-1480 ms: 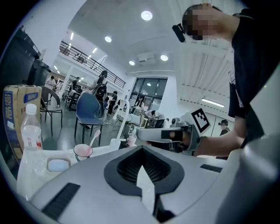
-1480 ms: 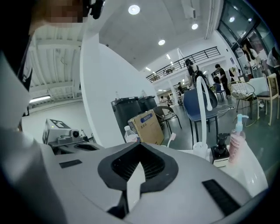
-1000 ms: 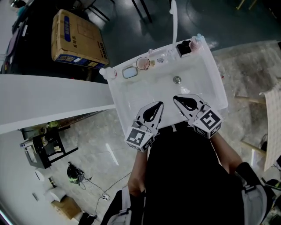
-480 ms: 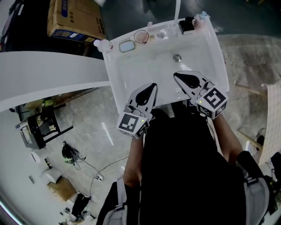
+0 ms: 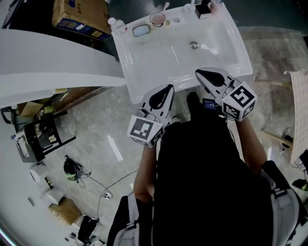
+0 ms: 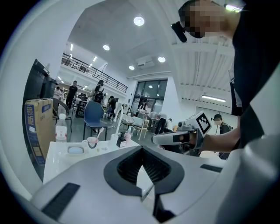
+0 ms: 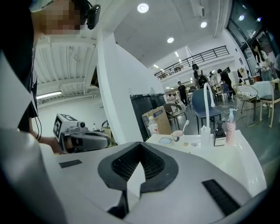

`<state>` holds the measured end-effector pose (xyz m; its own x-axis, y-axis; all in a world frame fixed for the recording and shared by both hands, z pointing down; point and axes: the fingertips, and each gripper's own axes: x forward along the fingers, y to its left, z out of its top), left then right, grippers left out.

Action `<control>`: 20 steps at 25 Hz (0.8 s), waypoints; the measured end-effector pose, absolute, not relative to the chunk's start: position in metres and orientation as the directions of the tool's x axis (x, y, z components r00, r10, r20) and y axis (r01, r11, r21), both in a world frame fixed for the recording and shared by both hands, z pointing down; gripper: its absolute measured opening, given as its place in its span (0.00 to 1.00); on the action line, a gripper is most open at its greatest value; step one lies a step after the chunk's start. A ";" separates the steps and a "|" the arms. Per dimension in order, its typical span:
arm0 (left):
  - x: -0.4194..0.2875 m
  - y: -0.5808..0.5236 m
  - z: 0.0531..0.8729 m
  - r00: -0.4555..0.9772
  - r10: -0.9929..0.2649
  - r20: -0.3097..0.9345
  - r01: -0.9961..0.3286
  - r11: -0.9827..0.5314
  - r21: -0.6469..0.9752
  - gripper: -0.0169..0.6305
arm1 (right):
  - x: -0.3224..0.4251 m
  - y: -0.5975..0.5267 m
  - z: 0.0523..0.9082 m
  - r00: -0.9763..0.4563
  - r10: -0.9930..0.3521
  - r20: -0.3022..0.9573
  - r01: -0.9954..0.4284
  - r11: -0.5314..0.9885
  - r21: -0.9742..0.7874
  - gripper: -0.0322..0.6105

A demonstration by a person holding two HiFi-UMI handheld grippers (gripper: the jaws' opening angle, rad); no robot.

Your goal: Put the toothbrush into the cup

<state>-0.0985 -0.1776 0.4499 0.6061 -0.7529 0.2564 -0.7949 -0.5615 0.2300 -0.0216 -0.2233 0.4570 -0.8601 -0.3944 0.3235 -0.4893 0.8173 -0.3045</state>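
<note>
A pink cup (image 5: 157, 19) stands on the far rim of the white sink (image 5: 144, 67), with a white toothbrush (image 5: 166, 6) standing tilted in it. Both gripper views show the cup (image 6: 92, 141) (image 7: 177, 134) with the toothbrush (image 6: 99, 133) (image 7: 185, 126) leaning out of it. My left gripper (image 5: 169, 88) is shut and empty, hanging just off the sink's near edge. My right gripper (image 5: 198, 73) is also shut and empty, at the near rim. Each gripper (image 6: 141, 149) (image 7: 140, 146) points across the sink, far from the cup.
On the back rim sit a soap dish (image 5: 141, 30), a small bottle (image 5: 117, 25) and a black dispenser (image 5: 202, 8). The drain (image 5: 193, 45) lies mid-basin. A white partition (image 5: 53, 62) runs along the left, with a cardboard box (image 5: 79, 17) behind it. People move about in the background.
The sink has slid up and away in the head view. Both grippers have drawn back from over the basin to its near edge, still shut.
</note>
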 end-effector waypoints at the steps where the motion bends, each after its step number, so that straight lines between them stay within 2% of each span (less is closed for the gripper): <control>1: -0.102 -0.161 0.452 0.611 -0.747 0.261 -0.791 -0.568 0.228 0.04 | -0.024 -0.209 0.458 -0.857 -0.400 0.325 -0.496 0.812 -0.307 0.07; 11: -0.127 -0.047 0.463 0.642 -0.721 0.258 -0.764 -0.577 0.289 0.04 | -0.024 -0.082 0.453 -0.817 -0.457 0.351 -0.560 0.774 -0.295 0.07; 15: -0.121 -0.032 0.455 0.643 -0.721 0.256 -0.764 -0.588 0.265 0.04 | 0.007 -0.060 0.454 -0.790 -0.512 0.338 -0.610 0.713 -0.346 0.07; 20: -0.111 -0.024 0.459 0.631 -0.734 0.252 -0.774 -0.578 0.259 0.04 | 0.038 -0.062 0.452 -0.794 -0.541 0.277 -0.607 0.696 -0.384 0.07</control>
